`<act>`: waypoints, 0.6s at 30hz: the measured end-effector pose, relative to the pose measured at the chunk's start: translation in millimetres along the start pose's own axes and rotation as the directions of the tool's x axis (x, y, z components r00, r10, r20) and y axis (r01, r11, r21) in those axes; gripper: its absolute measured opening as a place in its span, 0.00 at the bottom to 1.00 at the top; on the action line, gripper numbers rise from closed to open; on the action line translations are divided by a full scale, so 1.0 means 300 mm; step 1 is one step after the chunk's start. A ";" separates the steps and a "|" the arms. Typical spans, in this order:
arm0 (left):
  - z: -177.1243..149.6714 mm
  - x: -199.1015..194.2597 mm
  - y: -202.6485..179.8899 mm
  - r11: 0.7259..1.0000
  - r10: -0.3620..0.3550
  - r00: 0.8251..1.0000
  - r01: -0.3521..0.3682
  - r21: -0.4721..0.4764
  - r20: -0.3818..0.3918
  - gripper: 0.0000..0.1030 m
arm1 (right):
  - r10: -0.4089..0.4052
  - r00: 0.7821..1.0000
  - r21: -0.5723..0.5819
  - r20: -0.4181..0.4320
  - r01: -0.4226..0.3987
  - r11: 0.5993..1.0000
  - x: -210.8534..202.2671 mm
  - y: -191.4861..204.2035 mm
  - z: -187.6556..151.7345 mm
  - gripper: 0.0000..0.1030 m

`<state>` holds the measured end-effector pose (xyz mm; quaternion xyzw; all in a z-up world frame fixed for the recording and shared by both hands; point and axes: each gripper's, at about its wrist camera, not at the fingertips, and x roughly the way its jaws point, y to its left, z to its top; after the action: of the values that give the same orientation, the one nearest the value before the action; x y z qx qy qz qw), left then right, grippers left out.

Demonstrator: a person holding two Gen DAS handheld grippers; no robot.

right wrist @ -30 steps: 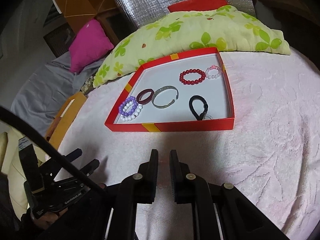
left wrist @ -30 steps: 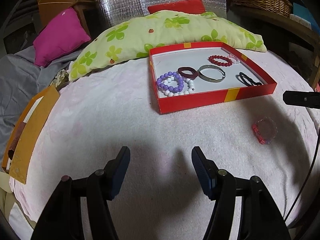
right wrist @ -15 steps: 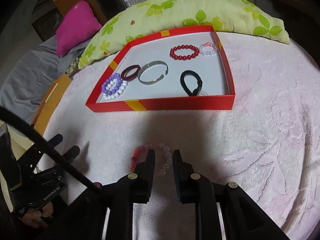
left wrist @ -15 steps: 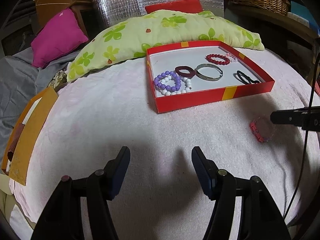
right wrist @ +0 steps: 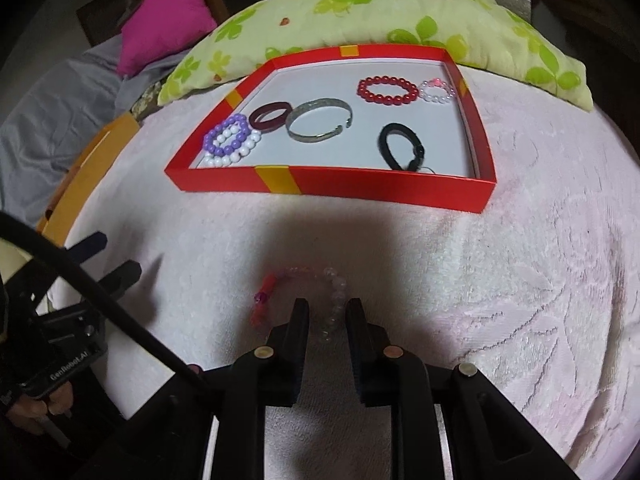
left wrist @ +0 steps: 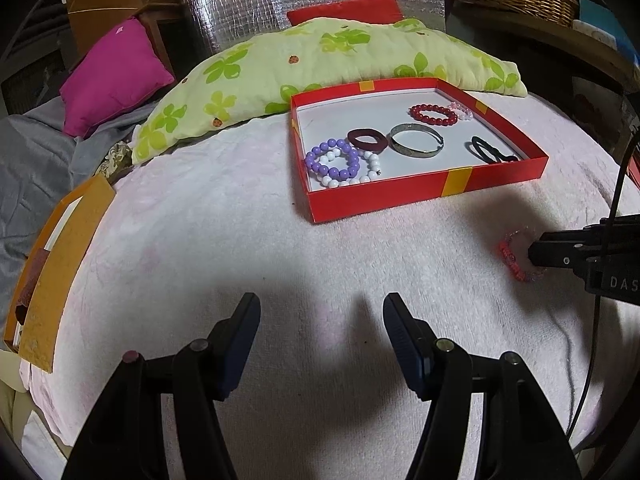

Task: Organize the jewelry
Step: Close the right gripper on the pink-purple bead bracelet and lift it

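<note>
While the red tray (right wrist: 372, 188) is sitting on the pink blanket (right wrist: 540, 280) with six pieces already inside, I am working on the last loose one: the pink bead bracelet (right wrist: 334, 300) is lying in front of the tray, and I am straddling its right side with my right gripper (right wrist: 327, 314), jaws parted, not yet pinching. Next I judge I am closing, then lifting over the wall. My left gripper (left wrist: 320, 332) is hovering wide open, empty.

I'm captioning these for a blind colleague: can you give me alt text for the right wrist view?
The right claw, slightly open, straddles one side of a pink and clear beaded bracelet lying on a pale pink towel. Beyond it, a shallow red tray holds seven other pieces, among them a silver bangle and a red bead bracelet.
</note>
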<state>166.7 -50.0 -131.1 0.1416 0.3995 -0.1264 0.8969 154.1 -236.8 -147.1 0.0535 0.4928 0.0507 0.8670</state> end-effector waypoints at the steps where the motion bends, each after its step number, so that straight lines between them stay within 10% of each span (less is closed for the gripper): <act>1: 0.000 0.001 -0.001 1.000 0.000 1.000 0.000 0.002 -0.001 0.63 | -0.001 1.000 -0.006 0.001 0.001 1.000 0.000 0.003 -0.001 0.22; 18: 0.000 0.008 0.001 1.000 -0.005 1.000 0.005 -0.003 -0.004 0.63 | 0.078 0.996 -0.022 0.046 -0.077 0.997 -0.052 0.011 0.010 0.13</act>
<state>168.3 -49.9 -133.0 0.1397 0.4020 -0.1279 0.8959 148.6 -235.9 -131.8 0.0649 0.4694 0.0879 0.8762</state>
